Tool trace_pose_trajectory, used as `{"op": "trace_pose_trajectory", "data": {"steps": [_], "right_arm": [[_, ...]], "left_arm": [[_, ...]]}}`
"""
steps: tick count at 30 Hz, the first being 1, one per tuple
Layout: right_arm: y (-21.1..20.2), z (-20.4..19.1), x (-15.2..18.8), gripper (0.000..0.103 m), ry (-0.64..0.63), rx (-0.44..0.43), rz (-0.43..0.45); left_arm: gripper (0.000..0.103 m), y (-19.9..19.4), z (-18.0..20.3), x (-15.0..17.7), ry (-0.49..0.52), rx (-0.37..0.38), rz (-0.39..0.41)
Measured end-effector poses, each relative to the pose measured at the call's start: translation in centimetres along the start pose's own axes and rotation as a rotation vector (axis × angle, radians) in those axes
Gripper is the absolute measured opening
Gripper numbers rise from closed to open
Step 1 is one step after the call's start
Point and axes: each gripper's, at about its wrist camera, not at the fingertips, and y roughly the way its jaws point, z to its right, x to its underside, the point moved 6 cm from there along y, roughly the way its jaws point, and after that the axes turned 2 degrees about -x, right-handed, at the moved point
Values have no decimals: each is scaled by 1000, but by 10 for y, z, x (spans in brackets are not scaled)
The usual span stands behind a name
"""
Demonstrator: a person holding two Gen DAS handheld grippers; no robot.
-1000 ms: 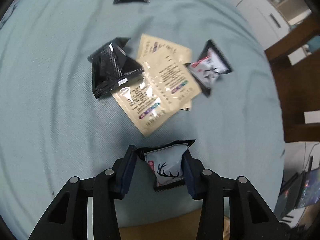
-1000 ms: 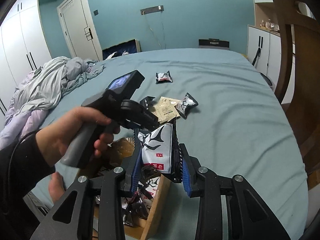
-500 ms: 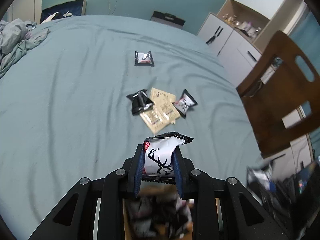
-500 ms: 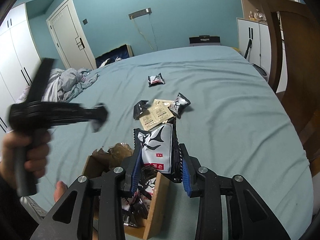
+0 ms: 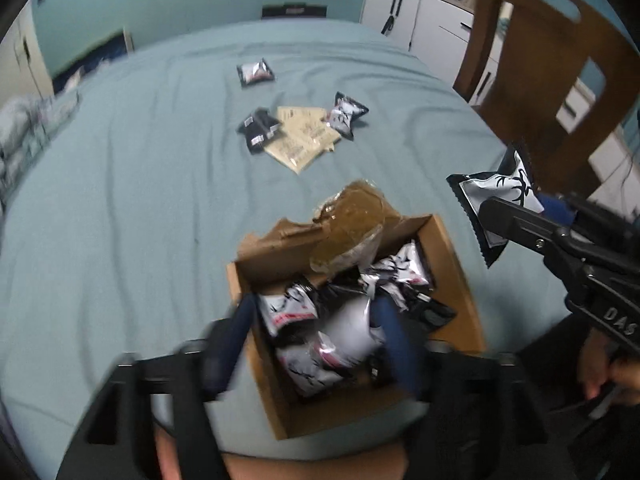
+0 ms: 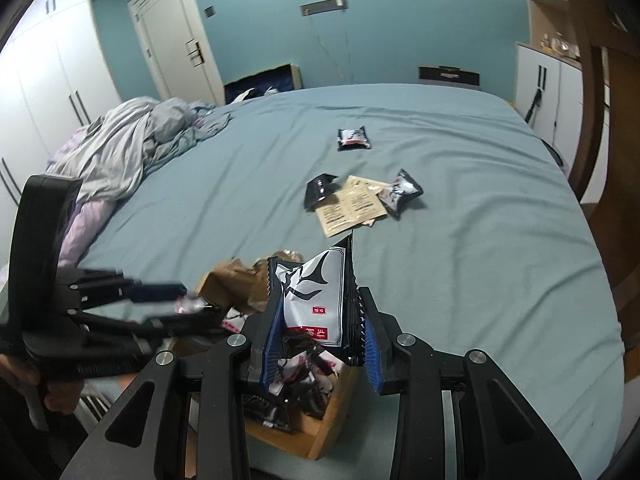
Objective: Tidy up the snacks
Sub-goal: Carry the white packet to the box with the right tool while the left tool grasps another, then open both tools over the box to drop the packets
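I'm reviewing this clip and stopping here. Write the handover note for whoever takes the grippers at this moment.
Left gripper: over the cardboard box, jaws just opened, blurred packet between them, not gripped.
Right gripper: shut on a deer-print snack packet, beside the box.
Done: several packets already in the box.
Left: box the right's packet, then the far packet, two small packets and tan sachets on the bed.

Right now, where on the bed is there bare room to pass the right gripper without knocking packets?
Bare sheet lies between the cardboard box and the tan sachets, and widely to the left of both toward the rumpled bedding. It is crowded round the sachets, flanked by a black packet and a white packet; the box is full.
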Motion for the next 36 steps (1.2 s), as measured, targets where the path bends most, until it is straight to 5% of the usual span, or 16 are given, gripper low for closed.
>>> {"op": "trace_pose_trajectory", "data": {"steps": [11, 20, 22, 25, 32, 36], "right_arm": [[12, -16, 4, 34, -54, -50, -93], [16, -23, 5, 38, -51, -123, -145], [12, -28, 3, 63, -69, -139, -118], [8, -27, 3, 83, -87, -82, -69], [8, 2, 2, 85, 33, -30, -69], [-3, 15, -6, 85, 42, 160, -19]], "left_arm": [[81, 8, -31, 2, -100, -87, -6], [81, 10, -32, 3, -85, -126, -8], [80, 8, -30, 1, -71, -137, 2], [82, 3, -30, -1, -60, -167, 19], [84, -3, -35, -6, -48, -223, 51], [86, -2, -36, -7, -39, -242, 47]]}}
